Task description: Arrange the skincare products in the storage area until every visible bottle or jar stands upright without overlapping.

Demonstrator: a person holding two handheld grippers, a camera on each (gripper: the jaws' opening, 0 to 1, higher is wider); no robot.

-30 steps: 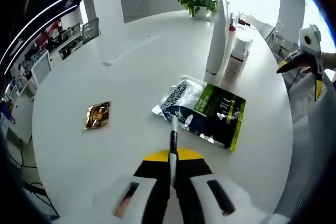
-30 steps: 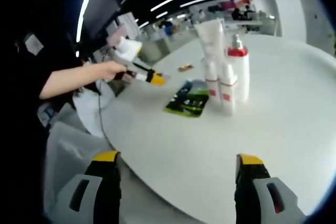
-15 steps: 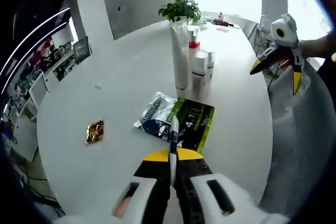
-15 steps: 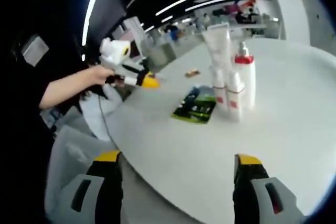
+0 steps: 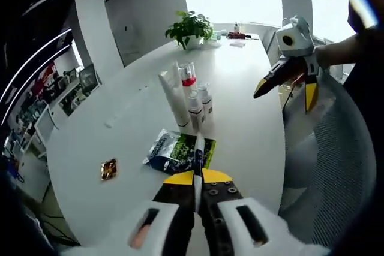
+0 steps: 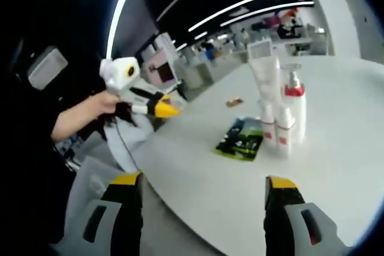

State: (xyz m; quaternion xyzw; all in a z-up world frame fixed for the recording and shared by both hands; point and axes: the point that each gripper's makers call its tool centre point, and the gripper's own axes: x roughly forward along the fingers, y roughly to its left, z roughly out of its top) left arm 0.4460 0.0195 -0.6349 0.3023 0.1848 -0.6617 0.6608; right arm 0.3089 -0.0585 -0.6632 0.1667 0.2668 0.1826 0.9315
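Note:
On the round white table (image 5: pixel 120 118) a tall white tube (image 5: pixel 173 103), a pump bottle with a red collar (image 5: pixel 188 81) and two small white bottles (image 5: pixel 195 112) stand upright in a tight group. Flat sachets (image 5: pixel 179 151), one green-black and one blue-silver, lie overlapping just in front of them. My left gripper (image 5: pixel 197 175) is shut and empty, held above the table's near edge. My right gripper (image 6: pixel 203 181) is open and empty, off the table's edge. It faces the tube (image 6: pixel 266 82), pump bottle (image 6: pixel 295 103) and sachets (image 6: pixel 241 139). Each gripper also appears in the other's view: right gripper (image 5: pixel 285 95), left gripper (image 6: pixel 171 111).
A small gold packet (image 5: pixel 108 169) lies alone on the table left of the sachets. A potted plant (image 5: pixel 191 28) stands at the far edge. A grey chair (image 5: pixel 336 166) is beside the table on the right. Office desks fill the background.
Both views have pulled back and up from the table, so the bottles and sachets look smaller and farther. The products have not moved. Jaw states are unchanged.

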